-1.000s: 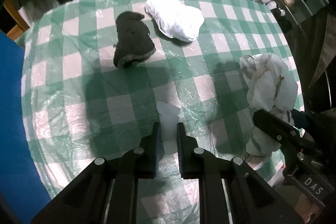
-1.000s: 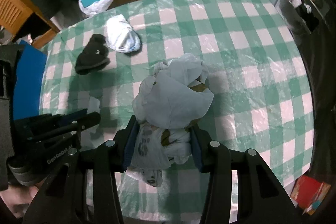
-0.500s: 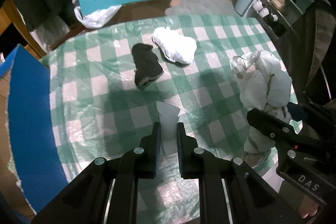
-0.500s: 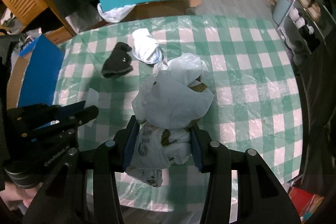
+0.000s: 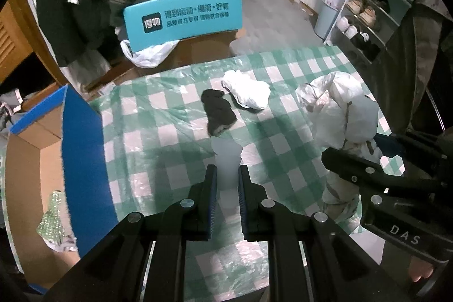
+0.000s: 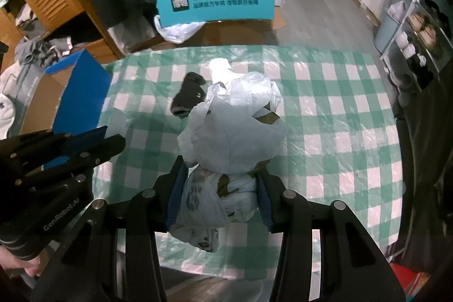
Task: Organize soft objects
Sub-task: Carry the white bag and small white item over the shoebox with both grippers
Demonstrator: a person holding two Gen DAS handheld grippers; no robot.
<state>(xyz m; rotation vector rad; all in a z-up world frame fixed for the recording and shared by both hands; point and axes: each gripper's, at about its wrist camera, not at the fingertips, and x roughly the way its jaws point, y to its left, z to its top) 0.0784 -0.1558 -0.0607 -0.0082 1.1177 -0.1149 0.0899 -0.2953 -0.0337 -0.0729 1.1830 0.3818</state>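
Bagged bundle (image 6: 232, 137) upright, pinched by R claw (image 6: 219, 190); L claw (image 5: 227, 183) pinching film (image 5: 226, 157).

One dark sock (image 5: 218, 111), two plastic-wrapped bundles (image 5: 245, 89) (image 5: 344, 115), one cardboard box (image 5: 31, 160).

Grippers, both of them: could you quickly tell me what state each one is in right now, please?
Left gripper: shut on a thin translucent plastic piece.
Right gripper: shut on a bundled white plastic bag.
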